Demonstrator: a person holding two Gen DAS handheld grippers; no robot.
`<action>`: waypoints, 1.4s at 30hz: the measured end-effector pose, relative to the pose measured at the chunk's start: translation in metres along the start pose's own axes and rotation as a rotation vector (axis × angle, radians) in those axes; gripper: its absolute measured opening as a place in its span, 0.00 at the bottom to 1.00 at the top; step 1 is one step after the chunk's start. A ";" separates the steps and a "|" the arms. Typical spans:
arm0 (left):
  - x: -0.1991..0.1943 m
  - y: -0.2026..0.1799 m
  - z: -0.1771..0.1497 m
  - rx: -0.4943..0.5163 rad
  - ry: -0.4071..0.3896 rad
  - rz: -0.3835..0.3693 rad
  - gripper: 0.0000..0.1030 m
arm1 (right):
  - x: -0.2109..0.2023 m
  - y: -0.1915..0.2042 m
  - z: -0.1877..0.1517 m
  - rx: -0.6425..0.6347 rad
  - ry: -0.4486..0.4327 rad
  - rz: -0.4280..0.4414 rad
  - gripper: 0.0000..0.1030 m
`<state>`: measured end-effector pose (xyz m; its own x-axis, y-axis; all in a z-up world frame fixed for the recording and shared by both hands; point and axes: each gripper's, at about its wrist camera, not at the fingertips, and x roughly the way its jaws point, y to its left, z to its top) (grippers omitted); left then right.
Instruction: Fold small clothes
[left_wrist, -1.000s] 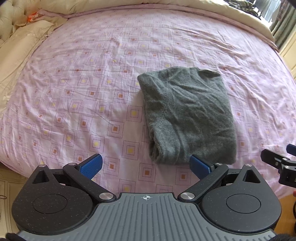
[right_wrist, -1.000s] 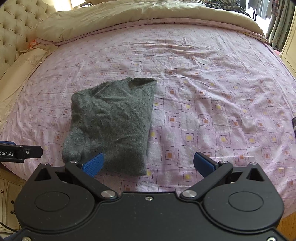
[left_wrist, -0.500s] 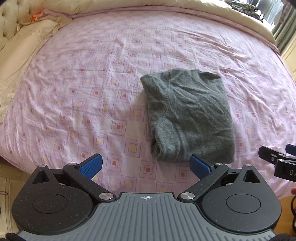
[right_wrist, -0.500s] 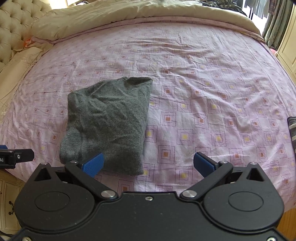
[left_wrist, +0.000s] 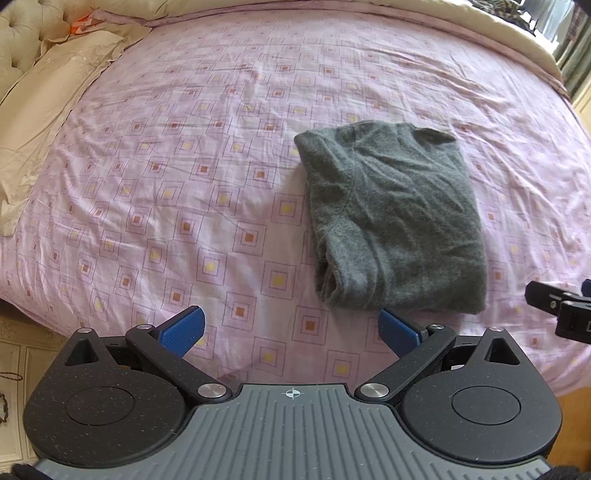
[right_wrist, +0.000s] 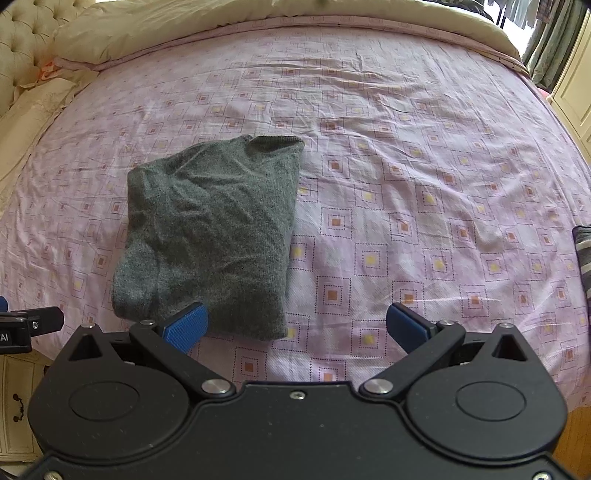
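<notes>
A grey knitted sweater (left_wrist: 395, 218) lies folded into a compact rectangle on the pink patterned bedsheet (left_wrist: 192, 177), its collar at the far end. In the right wrist view the same sweater (right_wrist: 210, 236) sits left of centre. My left gripper (left_wrist: 291, 332) hovers open above the sheet, just short of the sweater's near edge, holding nothing. My right gripper (right_wrist: 297, 326) is also open and empty, its left blue pad (right_wrist: 186, 326) in front of the sweater's near edge. Each gripper's tip shows at the edge of the other's view.
A beige pillow (left_wrist: 40, 110) and tufted headboard (right_wrist: 26, 40) lie at the left. A beige duvet (right_wrist: 229, 18) is bunched along the far side. A striped dark cloth (right_wrist: 583, 254) pokes in at the right edge. The bed's near edge drops to a wooden floor (right_wrist: 576, 432).
Both grippers have drawn back and up from the bed, so the sweater looks smaller and farther. The sweater itself has not moved. Both stay open.
</notes>
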<state>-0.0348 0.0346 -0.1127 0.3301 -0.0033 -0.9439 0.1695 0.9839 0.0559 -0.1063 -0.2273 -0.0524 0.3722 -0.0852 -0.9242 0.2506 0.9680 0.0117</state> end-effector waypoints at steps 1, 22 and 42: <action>0.001 0.000 -0.001 0.001 0.004 0.002 0.98 | 0.000 0.000 0.000 -0.002 0.003 -0.006 1.00; 0.009 -0.002 0.000 0.036 0.032 0.023 0.98 | 0.002 0.006 0.012 -0.026 0.034 -0.080 0.99; 0.019 0.000 0.004 0.047 0.071 0.026 0.98 | 0.008 0.008 0.017 -0.031 0.069 -0.075 0.99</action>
<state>-0.0251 0.0335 -0.1298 0.2682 0.0363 -0.9627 0.2057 0.9741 0.0940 -0.0861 -0.2244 -0.0528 0.2905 -0.1424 -0.9462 0.2472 0.9665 -0.0696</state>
